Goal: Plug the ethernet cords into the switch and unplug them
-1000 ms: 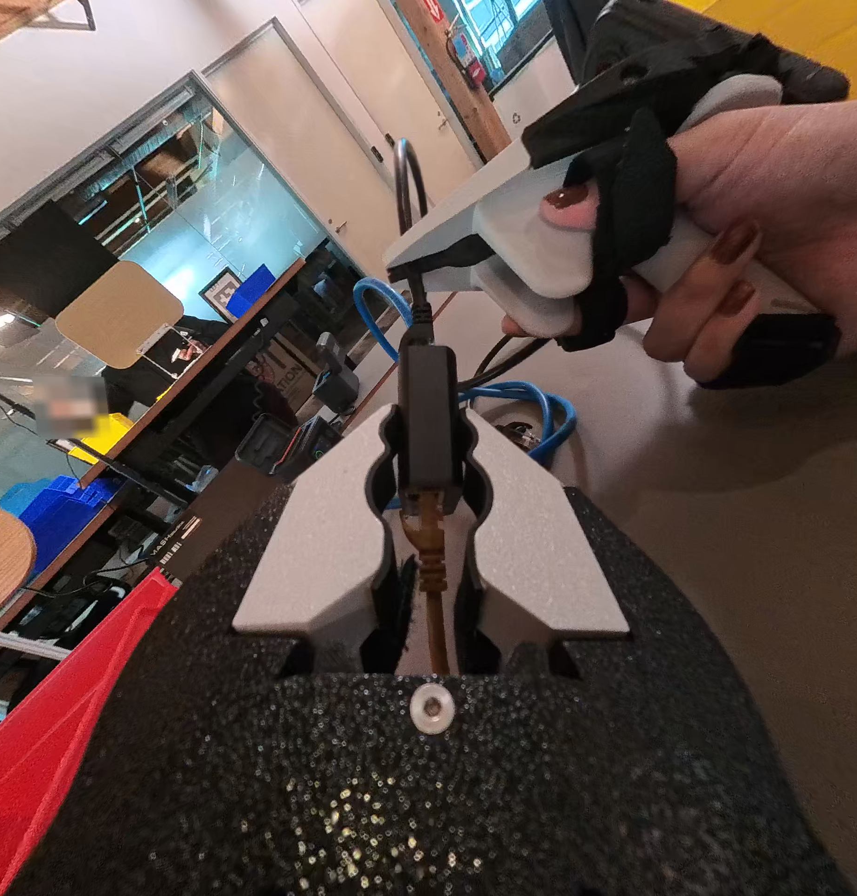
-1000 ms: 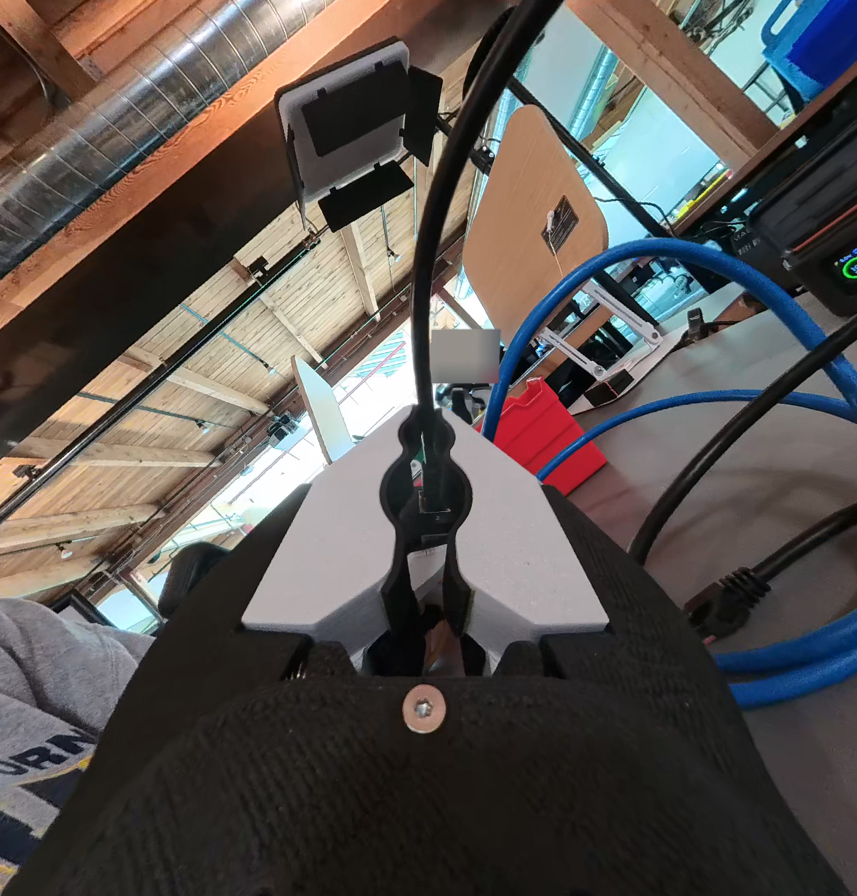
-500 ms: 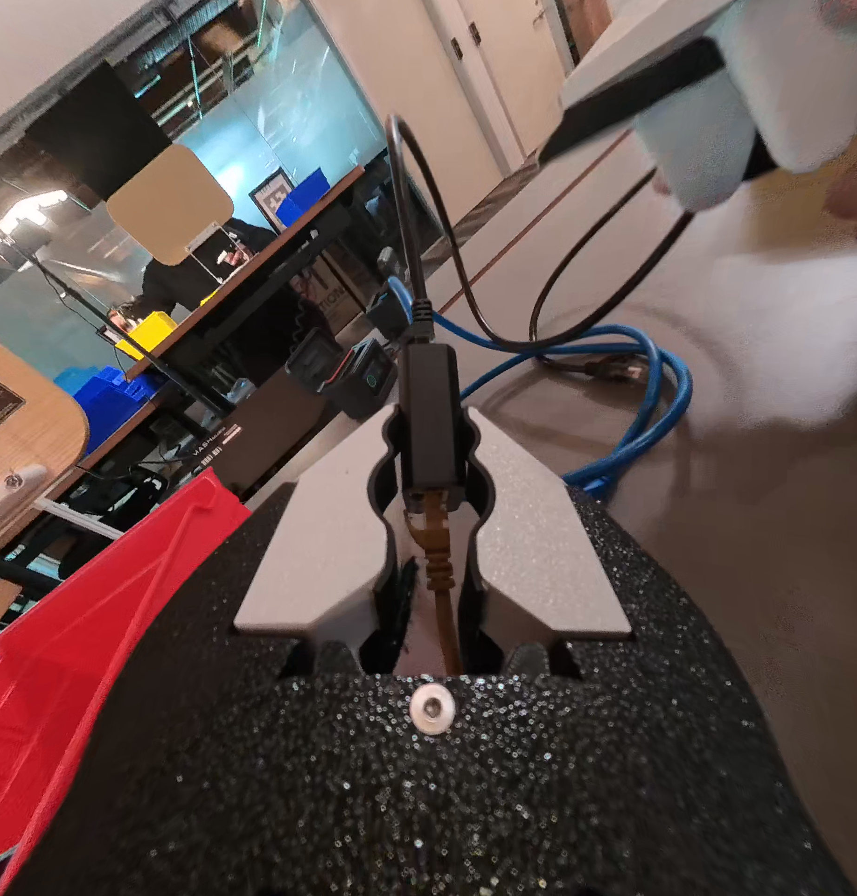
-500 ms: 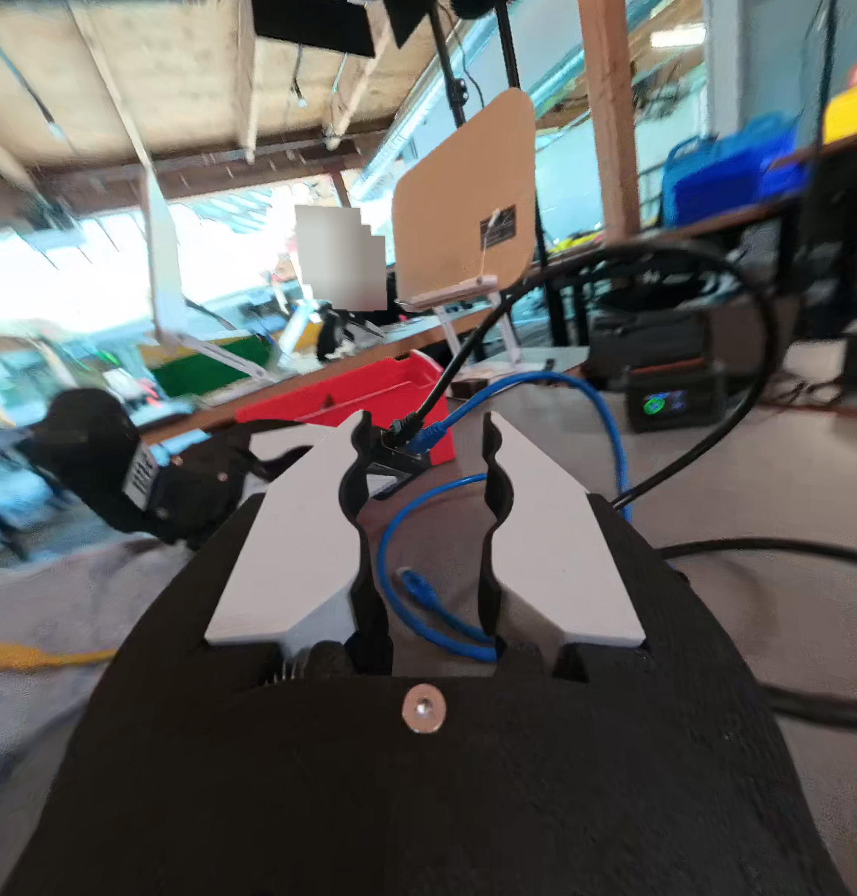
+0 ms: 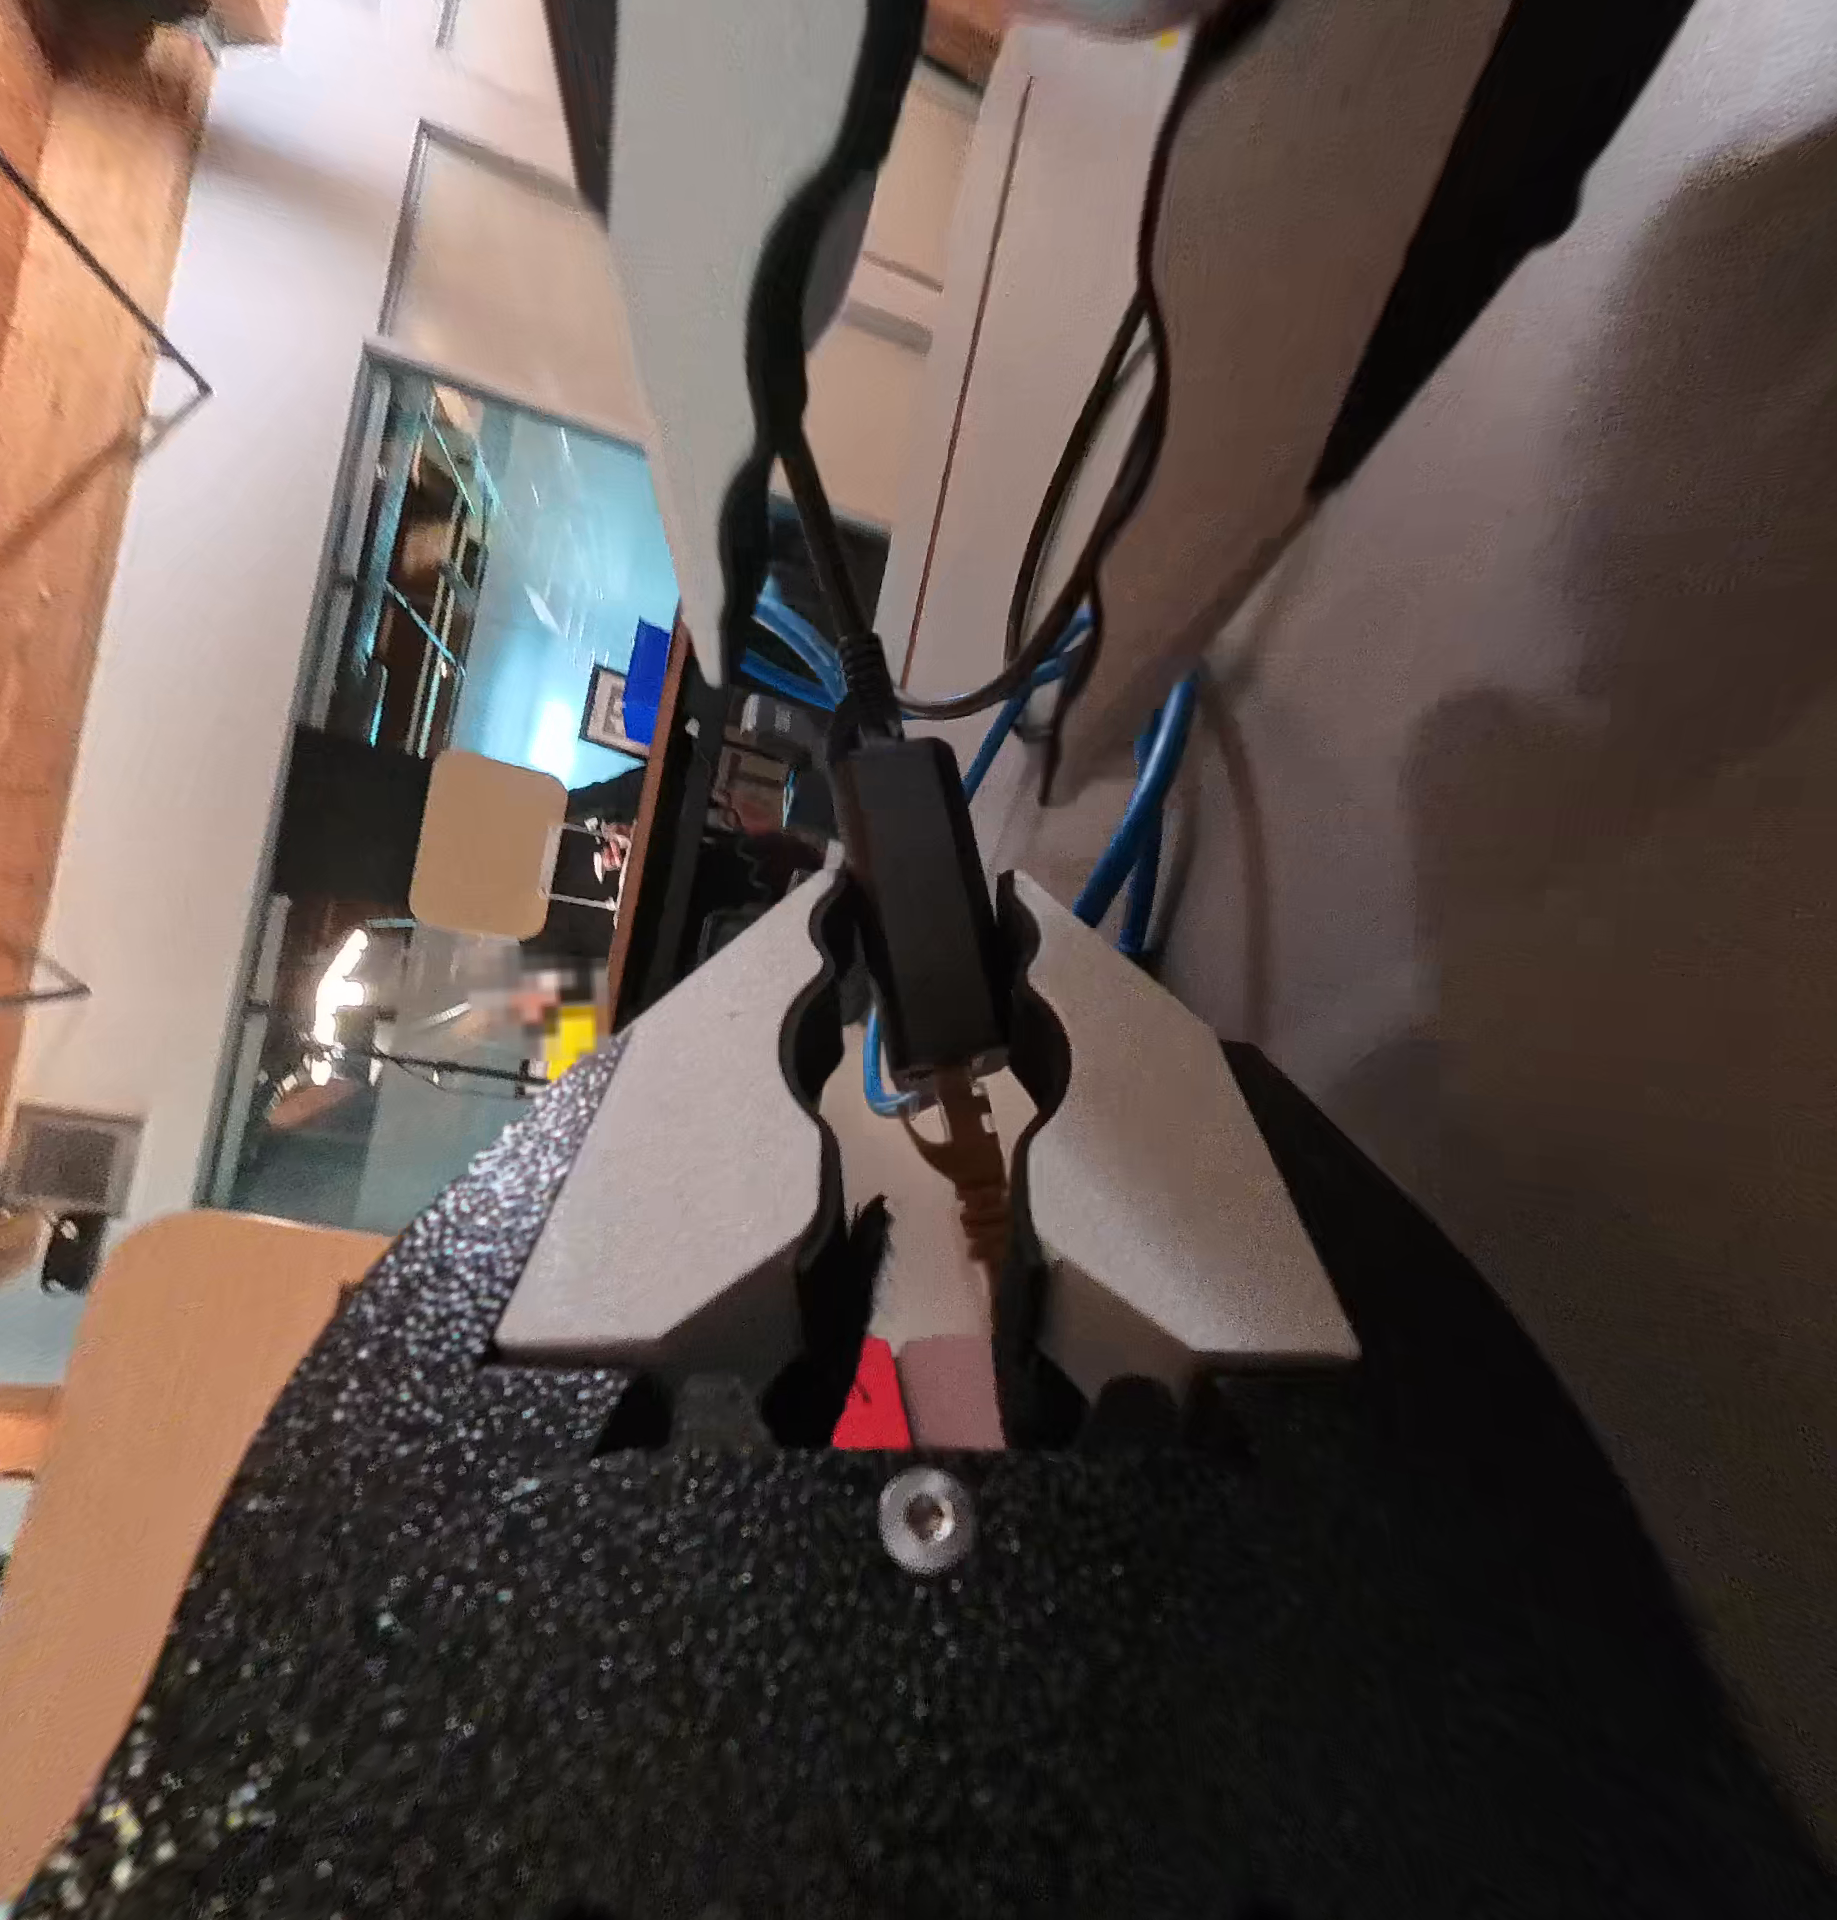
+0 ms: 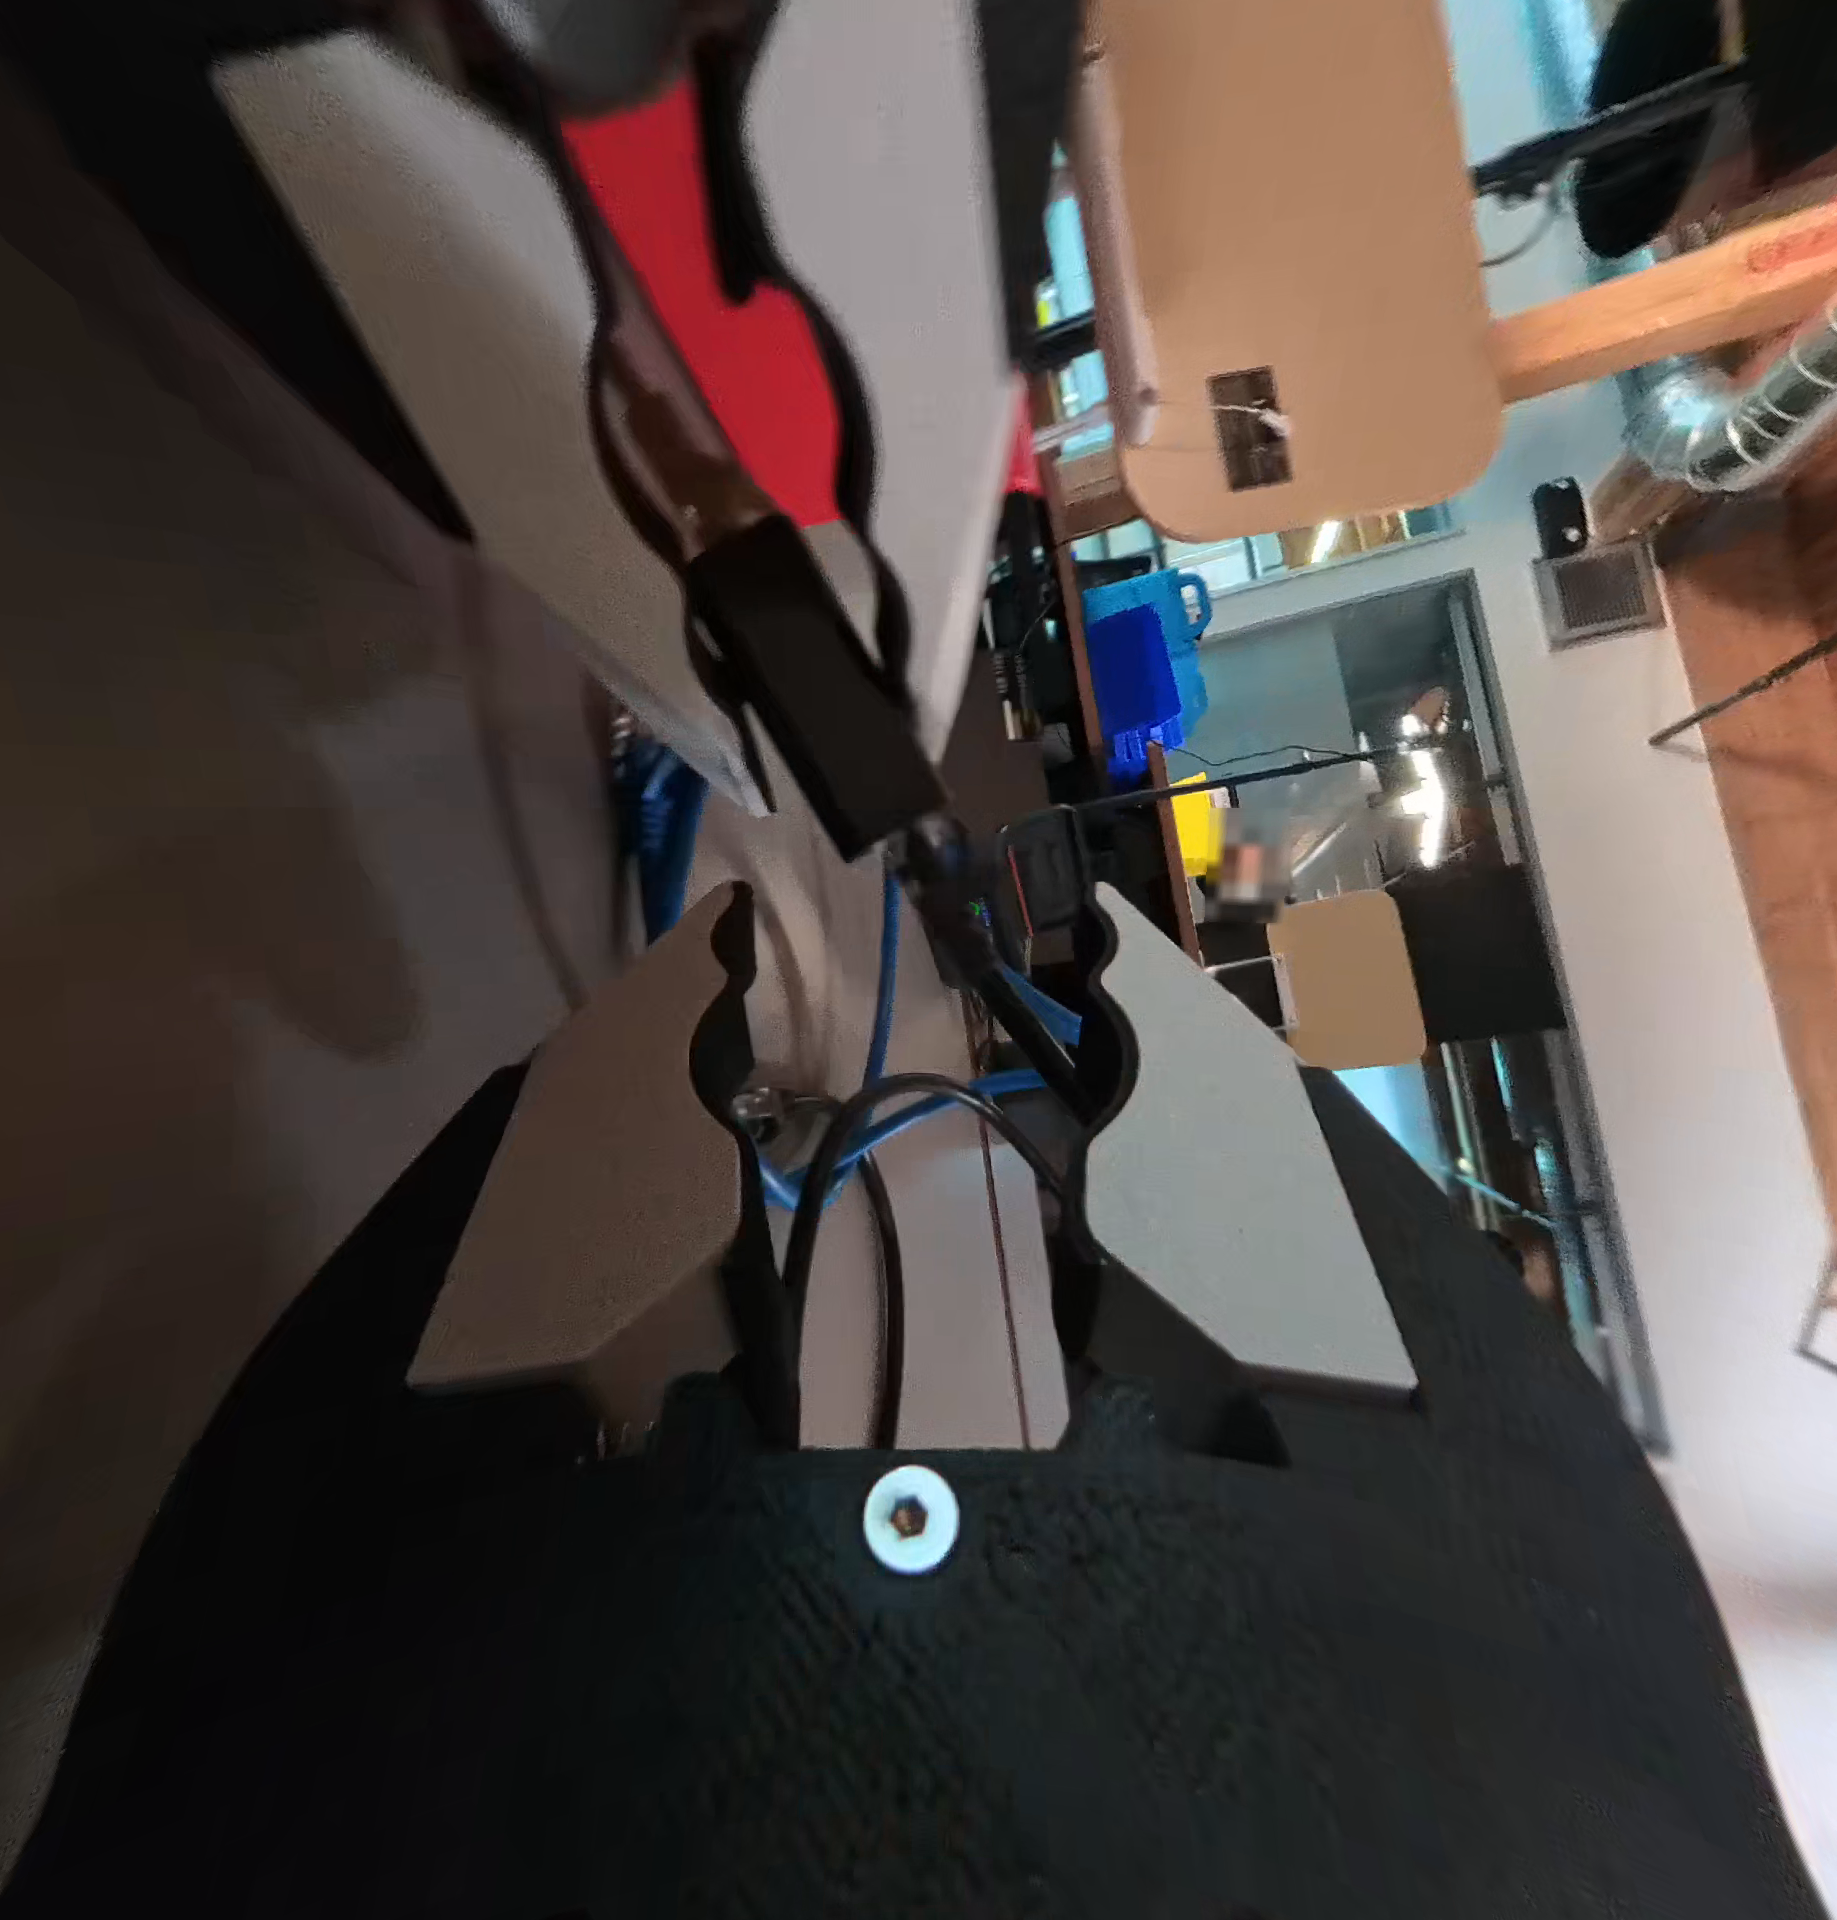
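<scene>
The grey table [image 5: 1620,727] fills one side of both wrist views, which are rolled steeply and blurred. Loose on it, beyond the black adapter block, lie blue ethernet cords [image 5: 1137,831] in loops, with a thin black lead [image 5: 1059,582] curving among them.

Left gripper [image 5: 929,914]: jaws closed on the black adapter block [image 5: 924,914], which serves here as the switch. The block sits between the fingertips, tilted slightly, its far end towards the table. An orange-brown ethernet cord [image 5: 971,1153] is seated in the block's near port and runs back between the fingers. From the block's far end a black cable [image 5: 841,592] leaves.

Right gripper [image 6: 914,914]: jaws spread wide, holding nothing. It faces the far end of the block, close to it, and that black cable runs between its fingers without being clamped.

Judgement on progress: one cord is plugged in, so the plug half looks done for it; unplugging is not yet done. The blue cords lie untouched. Whether the right gripper is about to take hold cannot be told.
</scene>
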The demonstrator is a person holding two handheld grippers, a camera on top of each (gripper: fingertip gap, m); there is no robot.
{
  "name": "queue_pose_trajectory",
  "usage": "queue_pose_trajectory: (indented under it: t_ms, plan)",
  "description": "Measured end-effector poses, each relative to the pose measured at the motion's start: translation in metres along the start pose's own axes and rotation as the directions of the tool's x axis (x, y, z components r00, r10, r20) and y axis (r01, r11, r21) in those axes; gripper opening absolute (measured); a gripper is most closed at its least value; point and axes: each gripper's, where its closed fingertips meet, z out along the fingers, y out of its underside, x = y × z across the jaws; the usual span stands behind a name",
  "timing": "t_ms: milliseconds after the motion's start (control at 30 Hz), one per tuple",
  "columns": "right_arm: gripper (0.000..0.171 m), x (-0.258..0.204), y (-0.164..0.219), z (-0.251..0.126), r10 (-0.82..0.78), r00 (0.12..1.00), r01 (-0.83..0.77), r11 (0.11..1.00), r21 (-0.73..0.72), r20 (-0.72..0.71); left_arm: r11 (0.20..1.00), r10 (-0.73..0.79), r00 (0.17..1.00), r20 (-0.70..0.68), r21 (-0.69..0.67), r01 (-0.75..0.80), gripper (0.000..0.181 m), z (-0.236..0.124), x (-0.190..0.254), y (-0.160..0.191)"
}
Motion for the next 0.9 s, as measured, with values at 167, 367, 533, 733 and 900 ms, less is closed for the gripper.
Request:
queue_pose_trajectory:
  t_ms: [167, 367, 533, 733, 900]
  plan:
    - [0.056, -0.020, -0.003, 0.009, -0.162, 0.987, 0.162, 0.986, -0.046, 0.007, 0.997, 0.063, 0.997, -0.039, 0.047, -0.061, 0.028, -0.004, 0.010, -0.008]
    - [0.053, -0.022, -0.010, 0.010, -0.220, 0.975, 0.219, 0.975, -0.041, -0.030, 0.993, 0.072, 0.994, -0.077, 0.100, -0.064, 0.033, -0.013, 0.013, -0.009]
    - [0.026, -0.016, -0.009, 0.009, -0.219, 0.973, 0.216, 0.975, -0.046, -0.071, 0.987, 0.062, 0.990, -0.123, 0.156, -0.042, 0.034, -0.019, 0.020, -0.015]
    - [0.026, 0.001, 0.017, 0.007, -0.071, 0.991, 0.057, 0.991, -0.122, -0.114, 0.853, -0.370, 0.929, -0.018, 0.388, 0.348, 0.058, -0.046, -0.046, -0.029]
    - [0.025, 0.037, 0.050, -0.007, 0.119, 0.967, -0.155, 0.976, -0.150, -0.226, 0.610, -0.690, 0.724, 0.002, 0.539, 0.581, 0.085, -0.076, -0.104, 0.002]
